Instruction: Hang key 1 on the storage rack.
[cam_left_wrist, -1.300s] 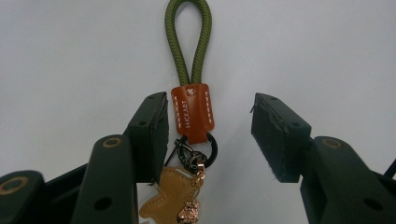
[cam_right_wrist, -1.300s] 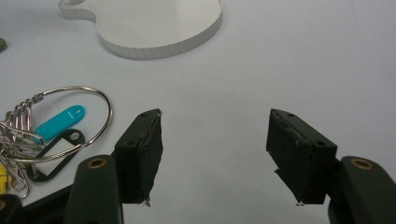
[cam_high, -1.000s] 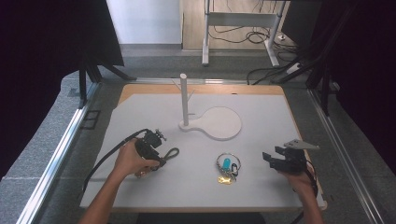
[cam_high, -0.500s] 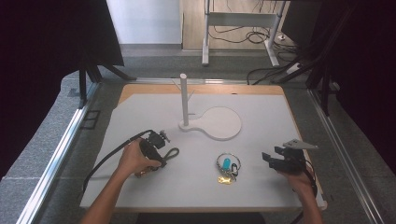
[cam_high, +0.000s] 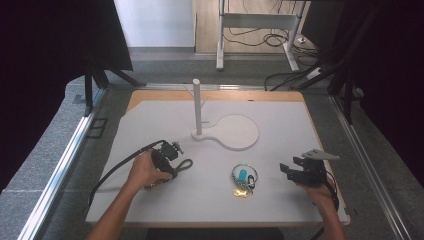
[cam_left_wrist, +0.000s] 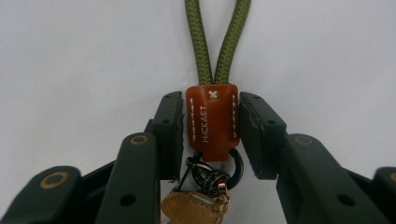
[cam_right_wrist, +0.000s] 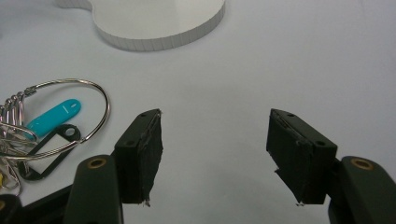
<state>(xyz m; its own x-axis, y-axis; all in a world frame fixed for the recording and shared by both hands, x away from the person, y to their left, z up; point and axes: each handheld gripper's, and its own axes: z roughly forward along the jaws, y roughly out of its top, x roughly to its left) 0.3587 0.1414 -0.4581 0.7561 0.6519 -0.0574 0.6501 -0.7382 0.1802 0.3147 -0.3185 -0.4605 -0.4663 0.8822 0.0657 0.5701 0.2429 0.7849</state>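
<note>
Brown leather tab (cam_left_wrist: 212, 121) of a green cord keychain (cam_high: 183, 165) sits between the jaws of the left gripper (cam_left_wrist: 210, 123), which have just been closing and now press its two sides. It lies on the white table (cam_high: 280, 120) toward the left edge. The right gripper (cam_right_wrist: 215, 156), jaws wide and empty, rests near the right edge beside a key ring (cam_right_wrist: 60, 121).

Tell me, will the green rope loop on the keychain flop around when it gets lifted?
Probably yes. The green rope loop is braided cord, so it should bend and dangle rather than stay stiff. The brown leather tab, which the left hand-held gripper has just been closing around, looks firmer and easier to pinch. The metal rings below will likely swing and jingle.
</note>
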